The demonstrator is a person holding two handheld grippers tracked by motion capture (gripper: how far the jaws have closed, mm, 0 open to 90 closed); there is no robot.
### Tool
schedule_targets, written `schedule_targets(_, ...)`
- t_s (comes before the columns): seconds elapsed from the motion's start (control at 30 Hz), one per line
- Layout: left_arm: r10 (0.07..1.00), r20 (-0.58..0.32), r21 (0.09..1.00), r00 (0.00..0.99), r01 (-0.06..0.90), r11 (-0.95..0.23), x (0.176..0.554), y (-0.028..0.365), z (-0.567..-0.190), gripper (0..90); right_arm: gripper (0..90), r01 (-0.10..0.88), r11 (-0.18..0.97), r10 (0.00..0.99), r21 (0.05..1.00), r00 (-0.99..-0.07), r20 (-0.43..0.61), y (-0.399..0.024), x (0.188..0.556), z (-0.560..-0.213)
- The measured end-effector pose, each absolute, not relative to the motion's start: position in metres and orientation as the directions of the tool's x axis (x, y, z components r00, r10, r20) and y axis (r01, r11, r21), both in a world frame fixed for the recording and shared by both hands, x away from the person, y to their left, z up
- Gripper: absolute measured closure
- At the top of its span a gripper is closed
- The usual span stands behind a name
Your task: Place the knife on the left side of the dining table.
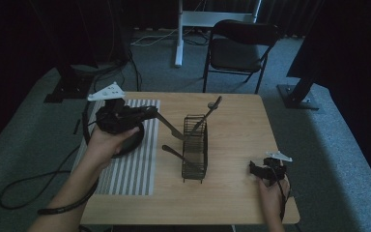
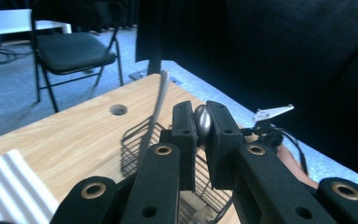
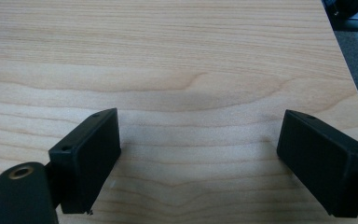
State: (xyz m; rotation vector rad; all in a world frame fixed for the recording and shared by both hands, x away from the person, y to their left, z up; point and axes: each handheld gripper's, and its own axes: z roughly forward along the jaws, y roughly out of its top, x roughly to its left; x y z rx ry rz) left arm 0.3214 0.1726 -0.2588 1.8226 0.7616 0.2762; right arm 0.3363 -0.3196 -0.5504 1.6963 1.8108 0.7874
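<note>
A black wire basket (image 1: 194,150) stands mid-table. One metal utensil (image 1: 210,110) leans upright in it, its handle pointing to the far right. A second utensil (image 1: 174,152) rests slanted against the basket's left side. My left gripper (image 1: 150,113) hovers left of the basket, shut on a third metal utensil (image 1: 171,128) that slopes down toward the basket's rim. In the left gripper view the jaws clamp that utensil's rounded end (image 2: 202,122), with the basket (image 2: 137,147) just beyond. My right gripper (image 1: 258,169) rests low at the table's right front, open over bare wood (image 3: 196,93).
A grey striped mat (image 1: 130,169) covers the table's left part, with a dark round object (image 1: 131,142) on it under my left hand. A black folding chair (image 1: 239,48) stands beyond the far edge. A small hole (image 2: 118,110) is in the tabletop.
</note>
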Motion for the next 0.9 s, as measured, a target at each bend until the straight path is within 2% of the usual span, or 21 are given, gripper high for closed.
schedule_targets(0.43, 0.703, -0.157, 0.896, 0.693, 0.400, -0.194, 0.317, 0.209, -0.268, 83.8, 12.4, 0.688, 0.041, 0.998, 0.725, -0.070, 0.009, -0.320, 0.336, -0.550)
schedule_targets(0.9, 0.782, -0.194, 0.840, 0.593, 0.512, -0.180, 0.319, 0.243, -0.328, 83.8, 12.4, 0.689, 0.040, 0.998, 0.724, -0.069, 0.010, -0.320, 0.336, -0.550)
